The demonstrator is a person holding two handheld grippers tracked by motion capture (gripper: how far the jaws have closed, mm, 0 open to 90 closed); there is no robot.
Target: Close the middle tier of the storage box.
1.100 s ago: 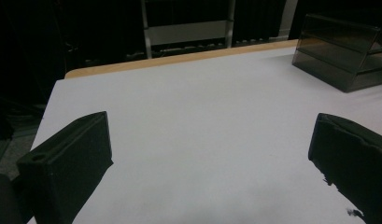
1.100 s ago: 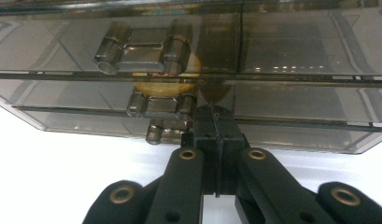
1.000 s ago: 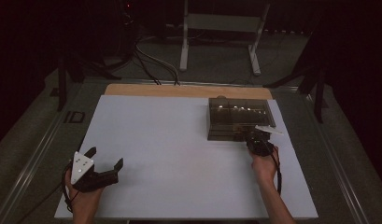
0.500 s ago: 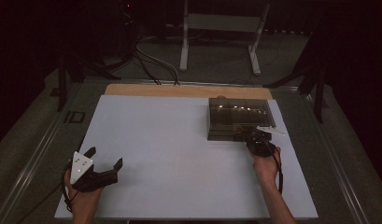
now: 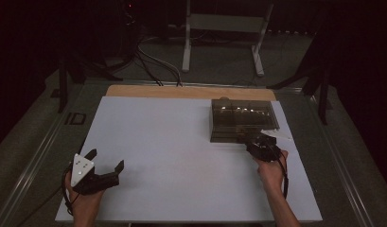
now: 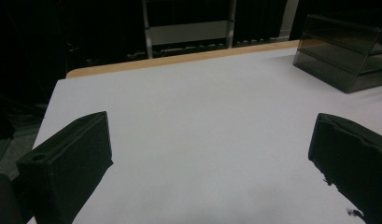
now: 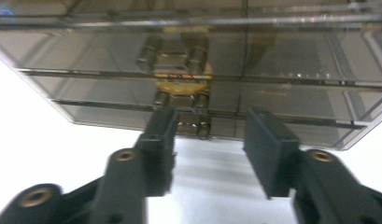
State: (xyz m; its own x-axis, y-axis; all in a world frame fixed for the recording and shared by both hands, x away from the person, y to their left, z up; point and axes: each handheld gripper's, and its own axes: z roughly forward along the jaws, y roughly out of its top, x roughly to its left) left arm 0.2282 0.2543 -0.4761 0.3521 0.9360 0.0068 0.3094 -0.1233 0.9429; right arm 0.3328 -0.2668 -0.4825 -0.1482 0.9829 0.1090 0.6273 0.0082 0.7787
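Right gripper view: blurred, unreadable label (image 7: 183,74)

Dim room, dark surround; white table (image 5: 181,142) lit; right gripper view soft, blurred.

The left claw (image 5: 105,161) rests low at the near left, its jaws spread wide with nothing between them. The right claw (image 5: 257,143) reaches forward on an outstretched forearm, its jaws having just been opening, empty.

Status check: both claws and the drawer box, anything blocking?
Left claw open, idle on the white table. Right claw at the smoky drawer box front, jaws just been opening, nothing between them. Nothing in the way.
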